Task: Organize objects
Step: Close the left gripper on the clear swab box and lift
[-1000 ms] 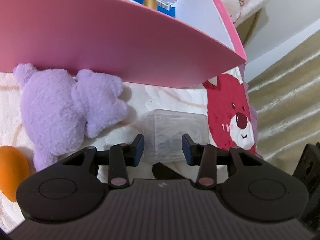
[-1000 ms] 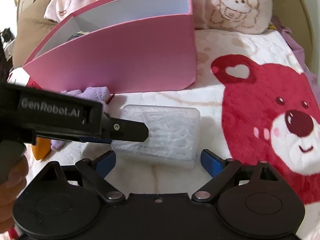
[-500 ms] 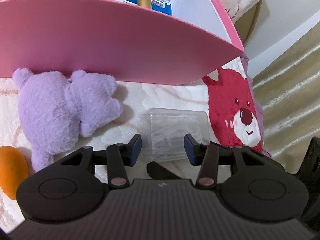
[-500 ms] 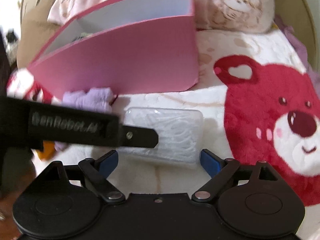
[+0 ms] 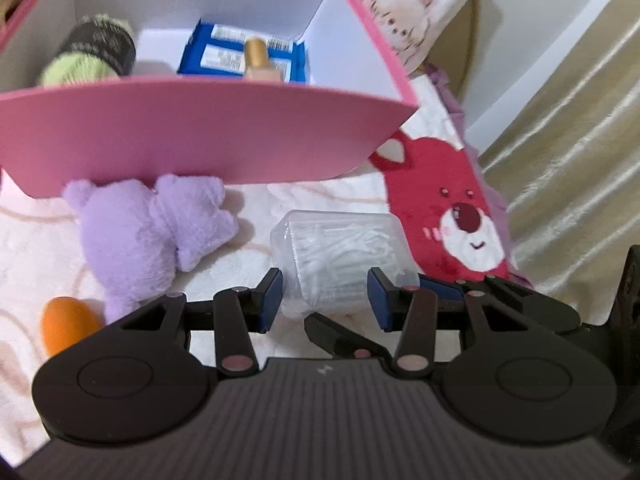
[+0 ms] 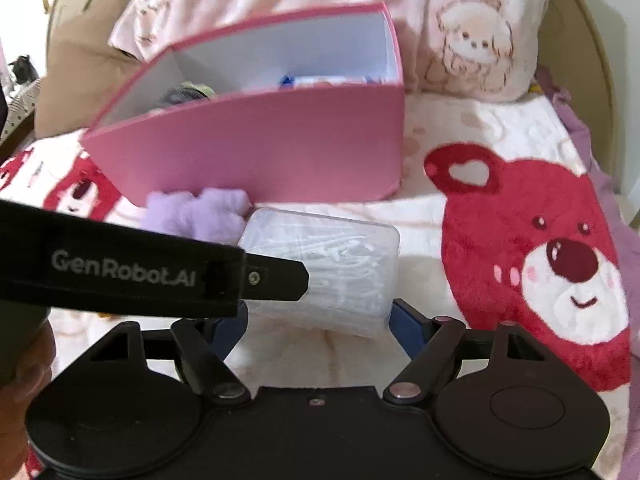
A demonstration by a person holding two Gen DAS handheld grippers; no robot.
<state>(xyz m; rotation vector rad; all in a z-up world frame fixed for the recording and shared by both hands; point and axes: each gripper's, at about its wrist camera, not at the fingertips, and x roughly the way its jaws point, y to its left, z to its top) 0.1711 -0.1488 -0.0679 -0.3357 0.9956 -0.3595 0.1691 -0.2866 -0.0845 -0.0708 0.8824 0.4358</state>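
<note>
A bear-print blanket (image 6: 500,152) is covering the bed, carrying a pink storage box (image 5: 200,132) with a purple plush toy (image 5: 136,232) lying against its front. Just beside the toy, a clear plastic case of white sticks (image 6: 332,264) is sitting clamped in the right gripper (image 6: 320,320). The left gripper (image 5: 324,292) is hanging released around the case's near end, pads apart from it.

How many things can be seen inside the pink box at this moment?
3. In the pink box: a green yarn ball at left, a blue packet at centre, a gold-capped bottle before it. The front wall may hide more.
</note>
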